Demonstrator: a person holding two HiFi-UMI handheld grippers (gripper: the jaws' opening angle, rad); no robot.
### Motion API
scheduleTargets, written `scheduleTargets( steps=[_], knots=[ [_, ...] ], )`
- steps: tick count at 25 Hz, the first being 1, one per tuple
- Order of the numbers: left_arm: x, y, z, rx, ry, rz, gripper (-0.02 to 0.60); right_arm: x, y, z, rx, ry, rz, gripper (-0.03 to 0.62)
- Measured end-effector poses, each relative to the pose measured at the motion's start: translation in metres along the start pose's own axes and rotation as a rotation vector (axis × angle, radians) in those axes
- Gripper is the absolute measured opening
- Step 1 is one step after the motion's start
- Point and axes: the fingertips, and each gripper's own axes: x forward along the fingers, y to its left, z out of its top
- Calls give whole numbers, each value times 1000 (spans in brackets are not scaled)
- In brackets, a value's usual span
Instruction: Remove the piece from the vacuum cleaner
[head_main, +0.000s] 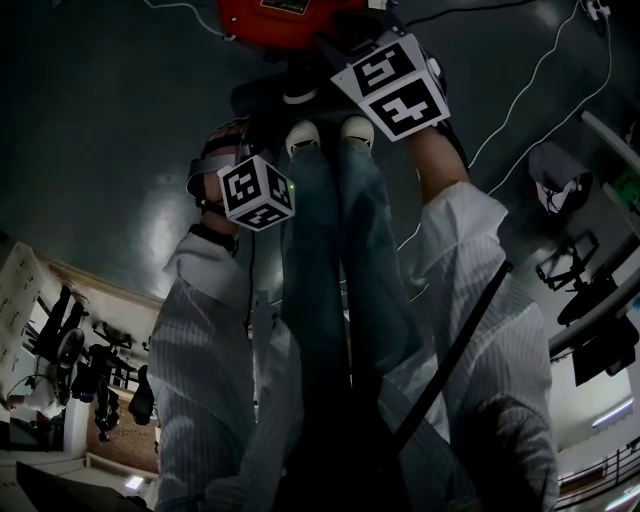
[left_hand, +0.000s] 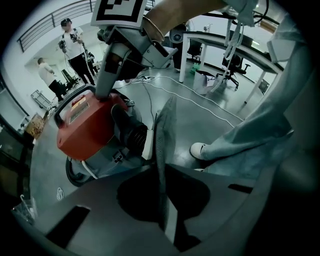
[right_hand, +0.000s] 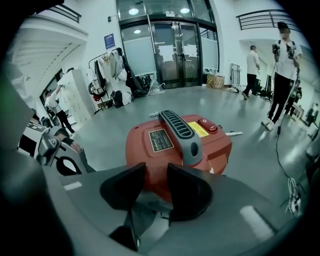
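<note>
Left gripper view: left gripper (left_hand: 164, 175), jaws clamped on a thin grey piece (left_hand: 165, 130). The piece is edge-on, its long axis straight out from the jaws, just beside the red vacuum cleaner (left_hand: 87, 130) on the floor. Right gripper (right_hand: 156, 172), jaws partly apart, empty, at the cleaner's rear edge below the handle (right_hand: 180, 130). Both grippers point steeply down.

Polished grey floor (right_hand: 260, 150), white cables (left_hand: 200, 98) trailing across it. Glass double doors (right_hand: 172, 50) in the far wall, ceiling lights (right_hand: 133, 11) lit above. White desks (left_hand: 225, 44) with office chairs (left_hand: 235, 67) along one side.
</note>
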Motion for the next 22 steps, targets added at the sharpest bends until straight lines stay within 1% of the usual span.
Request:
scheduleTargets(
  steps=[2,4,9,10,11,13,14,15,16,18,20,22],
  knots=[
    [1,-2,1,-57,-7,8,12,0,-2,0,2,2,-2,140],
    [3,-4,3,-87,-12,1,12,1,-4,0,4,5,-5,140],
    [5,-9,5,-81,-8,-24,11,2,-6,0,11,4,-10,140],
    [6,-14,4,-66,-1,-55,12,2,-6,0,12,3,-10,140],
    [7,-29,2,-30,17,-117,11,3,-6,0,13,3,-12,140],
    [8,-79,-7,57,60,-274,9,3,-6,0,14,5,-16,140],
    [8,-104,-13,53,69,-319,9,3,-6,0,14,5,-18,140],
    [7,-120,-18,13,68,-340,9,4,-6,-1,14,2,-19,140],
    [6,-129,-20,-34,59,-345,9,4,-5,-1,13,-3,-20,140],
    [1,-132,-19,-96,32,-336,9,4,-3,-1,15,-18,-27,140],
    [-6,-125,-15,-126,9,-317,11,1,-2,-1,18,-39,-45,140],
    [-15,-114,-11,-122,-6,-297,11,-8,1,4,40,-83,-55,140]
  ],
)
